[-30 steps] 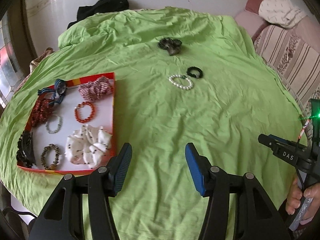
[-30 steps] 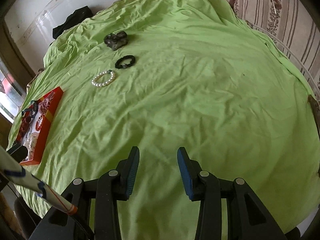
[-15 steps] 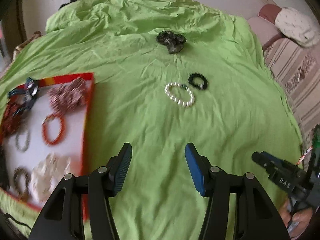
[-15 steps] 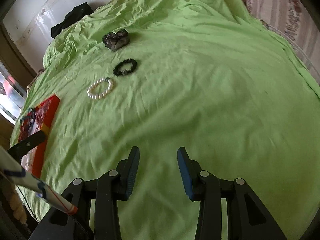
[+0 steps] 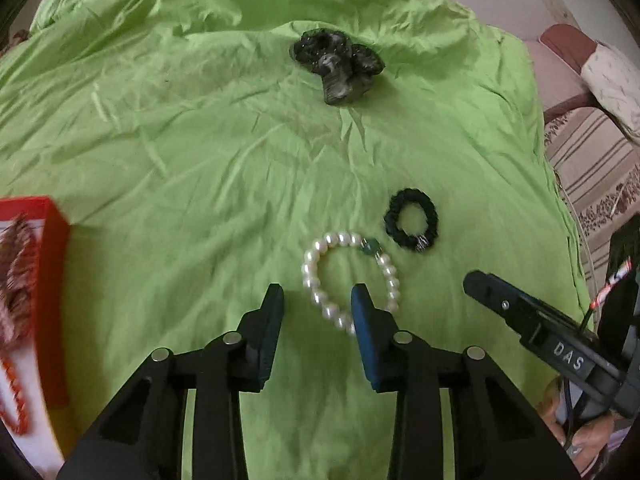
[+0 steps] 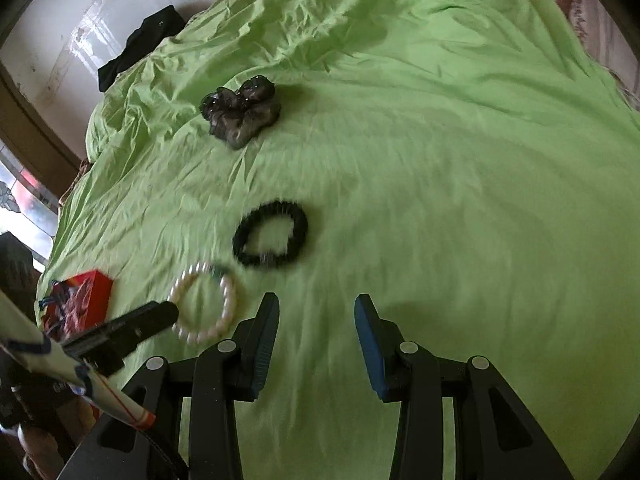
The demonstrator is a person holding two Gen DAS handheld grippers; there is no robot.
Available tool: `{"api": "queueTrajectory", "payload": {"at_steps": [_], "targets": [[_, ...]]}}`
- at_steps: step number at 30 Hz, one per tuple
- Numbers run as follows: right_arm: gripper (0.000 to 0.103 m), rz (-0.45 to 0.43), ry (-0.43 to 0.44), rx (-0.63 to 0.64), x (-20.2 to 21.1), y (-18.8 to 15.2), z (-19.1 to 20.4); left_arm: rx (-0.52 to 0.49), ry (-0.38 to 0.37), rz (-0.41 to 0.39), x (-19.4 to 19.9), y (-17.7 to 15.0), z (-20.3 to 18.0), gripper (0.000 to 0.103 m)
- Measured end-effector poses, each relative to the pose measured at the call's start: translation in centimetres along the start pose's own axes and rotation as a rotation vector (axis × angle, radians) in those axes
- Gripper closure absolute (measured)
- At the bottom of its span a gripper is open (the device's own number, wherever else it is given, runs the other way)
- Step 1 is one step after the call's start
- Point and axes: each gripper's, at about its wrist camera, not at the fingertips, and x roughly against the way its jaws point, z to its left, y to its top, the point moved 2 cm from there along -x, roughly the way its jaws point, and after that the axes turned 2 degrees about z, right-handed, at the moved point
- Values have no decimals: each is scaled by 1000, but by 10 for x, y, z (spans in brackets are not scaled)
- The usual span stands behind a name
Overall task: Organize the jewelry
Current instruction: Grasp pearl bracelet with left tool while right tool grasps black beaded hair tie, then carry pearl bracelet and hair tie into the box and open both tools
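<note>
Left gripper (image 5: 317, 295): bottom centre of the left view, pointing down at the sheet. Jaws are closing, at a narrow gap. The near left arc of the pearl bracelet lies between the fingertips; the right finger overlaps the loop's lower edge. Pads do not visibly press on the beads.

Right gripper (image 6: 316, 304): bottom centre of the right view, over bare sheet. Jaws stand at a moderate gap with nothing between them.

Pearl bracelet (image 5: 347, 278): centre of the left view, just above the left fingertips; lower left of the right view, blurred. A closed loop of round white glossy beads with one dark green bead at its far right. Lies flat.

Black band (image 5: 411, 219): just right of and beyond the pearl bracelet, close but apart. A small ruffled black ring with a small metallic piece on its near edge. Lies flat.

Dark bow (image 5: 336, 64): upper centre of the left view, well beyond the other two. Crumpled dark grey, glossy fabric in several lobes.

Red tray (image 5: 56, 300): left edge of the left view, blurred. Red rim, white floor, holding a patterned scrunchie and an orange bead bracelet.

Green sheet (image 5: 200, 152): wrinkled, under everything.
</note>
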Motion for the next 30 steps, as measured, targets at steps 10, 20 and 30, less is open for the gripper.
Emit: {"api": "queueTrajectory", "payload": {"at_steps": [10, 20, 30], "targets": [[61, 14, 22, -18, -41, 32, 8, 23, -35, -40, -23, 11, 5, 69], [95, 12, 14, -67, -37, 40, 2, 19, -23, -33, -9, 4, 7, 94], [95, -64, 2, -35, 34, 16, 7, 13, -57, -75, 46, -28, -2, 94]]}}
